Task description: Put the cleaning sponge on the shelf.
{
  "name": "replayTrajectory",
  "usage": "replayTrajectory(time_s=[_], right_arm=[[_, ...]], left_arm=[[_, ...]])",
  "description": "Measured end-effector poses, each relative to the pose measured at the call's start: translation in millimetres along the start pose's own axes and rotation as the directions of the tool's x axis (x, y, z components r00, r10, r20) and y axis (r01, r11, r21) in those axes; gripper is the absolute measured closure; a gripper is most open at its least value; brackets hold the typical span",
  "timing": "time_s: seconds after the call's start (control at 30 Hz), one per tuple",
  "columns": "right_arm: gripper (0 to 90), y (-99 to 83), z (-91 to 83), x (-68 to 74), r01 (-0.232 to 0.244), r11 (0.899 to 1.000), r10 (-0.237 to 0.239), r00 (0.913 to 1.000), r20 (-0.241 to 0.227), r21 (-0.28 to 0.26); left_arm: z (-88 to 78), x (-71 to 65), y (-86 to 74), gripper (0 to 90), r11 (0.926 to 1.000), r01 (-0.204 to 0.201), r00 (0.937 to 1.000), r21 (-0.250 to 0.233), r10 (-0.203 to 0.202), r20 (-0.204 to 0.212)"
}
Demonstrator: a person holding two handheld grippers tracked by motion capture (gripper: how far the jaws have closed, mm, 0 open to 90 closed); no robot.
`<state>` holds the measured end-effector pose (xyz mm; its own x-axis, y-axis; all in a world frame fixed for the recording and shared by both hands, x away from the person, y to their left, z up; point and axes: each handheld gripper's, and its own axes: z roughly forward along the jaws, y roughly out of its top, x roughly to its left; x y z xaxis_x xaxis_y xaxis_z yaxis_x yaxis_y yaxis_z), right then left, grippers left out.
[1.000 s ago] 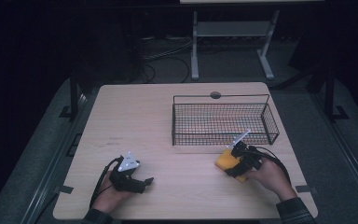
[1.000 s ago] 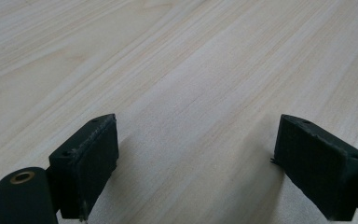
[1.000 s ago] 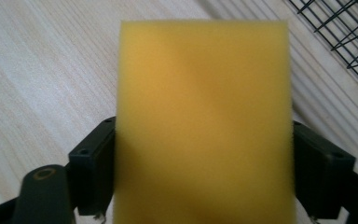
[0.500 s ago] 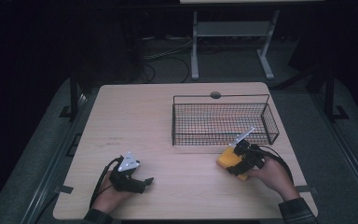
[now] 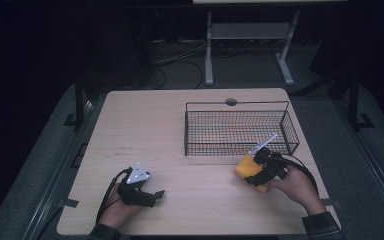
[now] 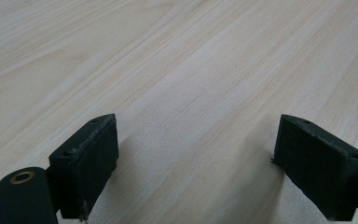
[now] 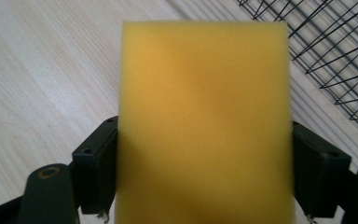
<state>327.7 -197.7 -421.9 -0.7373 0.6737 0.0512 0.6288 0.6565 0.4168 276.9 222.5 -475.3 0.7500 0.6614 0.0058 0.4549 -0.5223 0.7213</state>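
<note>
Two handheld grippers are at work over the pale wooden table (image 5: 170, 125). Compared with a second ago, the right gripper (image 5: 250, 172) has carried the yellow rectangular foam sponge (image 5: 246, 169) a little leftward and closer to the front wall of the black wire-mesh basket (image 5: 240, 131); the sponge now sits just in front of that wall, outside the basket, above the tabletop. In the right gripper view both black jaws press against the sponge's (image 7: 205, 121) two sides, grasping it. The left gripper (image 5: 155, 196) has not shifted, resting low near the table's front left, its jaws spread wide over bare wood with nothing between them.
</note>
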Motion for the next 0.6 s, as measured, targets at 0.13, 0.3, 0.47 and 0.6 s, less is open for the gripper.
replayTrajectory(time_s=[0.13, 0.3, 0.47, 0.6], right_arm=[[21.9, 1.3, -6.9, -1.2, -0.004, 1.0, 0.004, 1.0, 0.001, -0.01], [22.1, 1.8, -14.8, -2.4, -0.003, 1.0, 0.003, 1.0, -0.001, -0.019], [22.2, 2.7, -22.0, -3.9, -0.008, 1.0, 0.008, 1.0, 0.003, -0.026], [22.2, 4.9, -30.8, -6.7, -0.013, 0.999, 0.014, 0.9999, 0.01, -0.03]], left_arm=[[0.0, 0.0, 0.0, 12.9, 1.0, 0.0, 1.0, 0.0, 0.0, 0.0], [0.0, 0.0, 0.0, 12.9, 1.0, 0.0, 1.0, 0.0, 0.0, 0.0], [0.0, 0.0, 0.0, 12.9, 1.0, 0.0, 1.0, 0.0, 0.0, 0.0], [0.0, 0.1, 0.0, 12.9, 1.0, -0.002, 1.0, 0.0, 0.002, -0.001]])
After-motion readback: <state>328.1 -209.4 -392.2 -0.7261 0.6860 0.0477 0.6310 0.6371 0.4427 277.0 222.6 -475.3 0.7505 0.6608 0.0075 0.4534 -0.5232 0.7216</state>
